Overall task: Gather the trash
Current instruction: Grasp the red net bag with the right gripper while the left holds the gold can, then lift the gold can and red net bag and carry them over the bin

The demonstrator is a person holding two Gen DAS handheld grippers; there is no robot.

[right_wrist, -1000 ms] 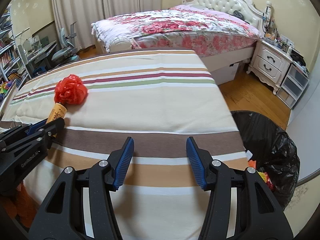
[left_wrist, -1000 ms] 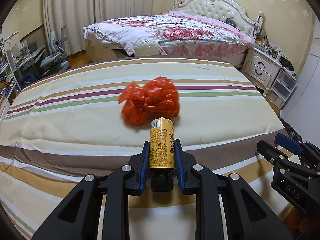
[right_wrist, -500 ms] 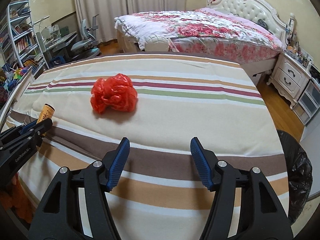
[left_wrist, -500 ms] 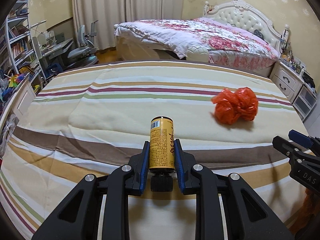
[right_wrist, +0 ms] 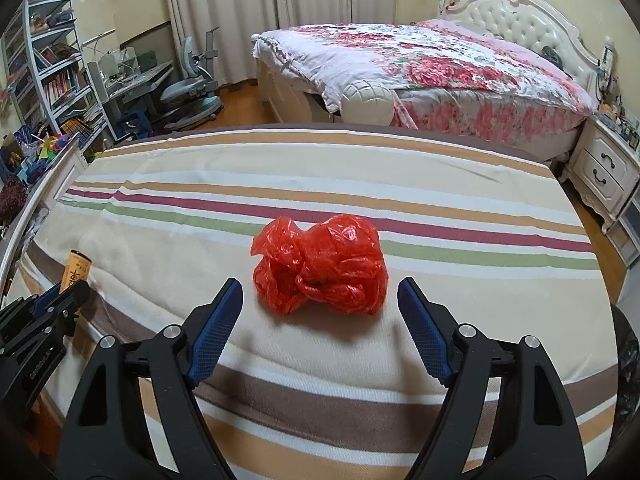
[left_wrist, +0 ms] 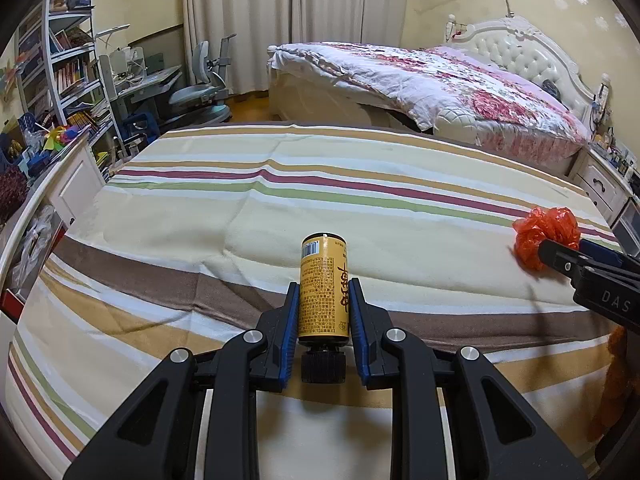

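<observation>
The left tongs (left_wrist: 323,308) clench a smooth yellow cylindrical can (left_wrist: 323,288) between ribbed blue pads, while the right tongs (right_wrist: 320,300) gape around a crinkled red plastic bag (right_wrist: 322,265) on striped cloth (right_wrist: 460,208).

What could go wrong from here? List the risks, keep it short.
1. The right gripper is open and the crumpled red plastic bag lies just ahead of its fingertips; the soft, springy film may squash or slip out when the jaws close.
2. The left gripper clamps only the lower part of the yellow can, which juts out forward; a quick swing could work it loose.
3. Both grippers sit close together over the striped bedsheet, so they might collide.
</observation>
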